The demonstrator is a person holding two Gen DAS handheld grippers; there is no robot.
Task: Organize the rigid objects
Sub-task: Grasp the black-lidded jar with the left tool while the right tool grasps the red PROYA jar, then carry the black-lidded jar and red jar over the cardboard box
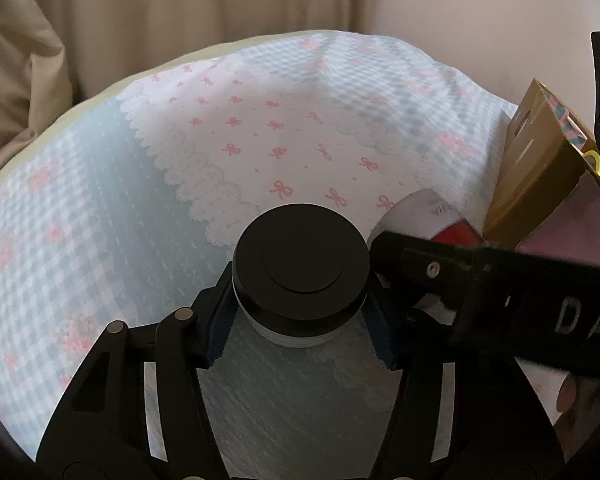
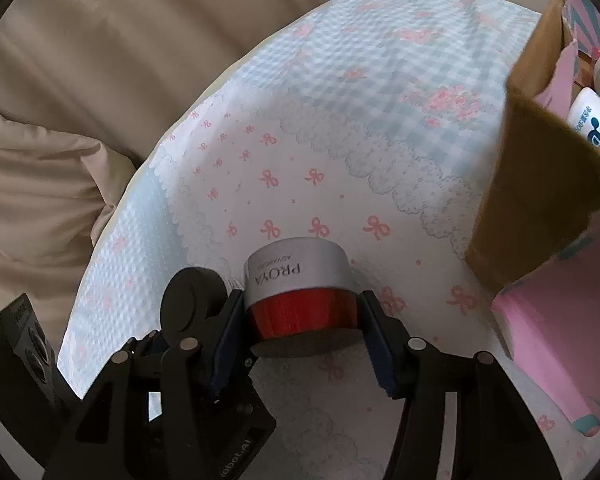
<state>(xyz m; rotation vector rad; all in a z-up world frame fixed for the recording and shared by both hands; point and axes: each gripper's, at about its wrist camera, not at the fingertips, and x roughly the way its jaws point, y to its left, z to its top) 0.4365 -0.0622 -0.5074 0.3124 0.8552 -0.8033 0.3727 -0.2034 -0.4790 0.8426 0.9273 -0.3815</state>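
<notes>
A white jar with a black lid (image 1: 300, 256) stands on the bow-patterned cloth (image 1: 236, 128), and my left gripper (image 1: 300, 330) is shut on its white body just under the lid. Right beside it a red-and-white jar (image 2: 300, 296) stands upside down, its lettering inverted. My right gripper (image 2: 302, 340) is shut on its red part, a blue pad pressing each side. In the left wrist view this jar (image 1: 458, 234) peeks out behind one of the right gripper's fingers (image 1: 420, 258). The black-lidded jar (image 2: 192, 304) also shows at the left of the right wrist view.
An open cardboard box (image 2: 540, 200) with pink outer walls stands on the right, with white bottles (image 2: 594, 116) inside. The same box (image 1: 540, 168) sits at the right edge of the left wrist view. Beige cushions (image 2: 40, 184) lie behind the cloth. A person's fingers (image 1: 572, 396) show at lower right.
</notes>
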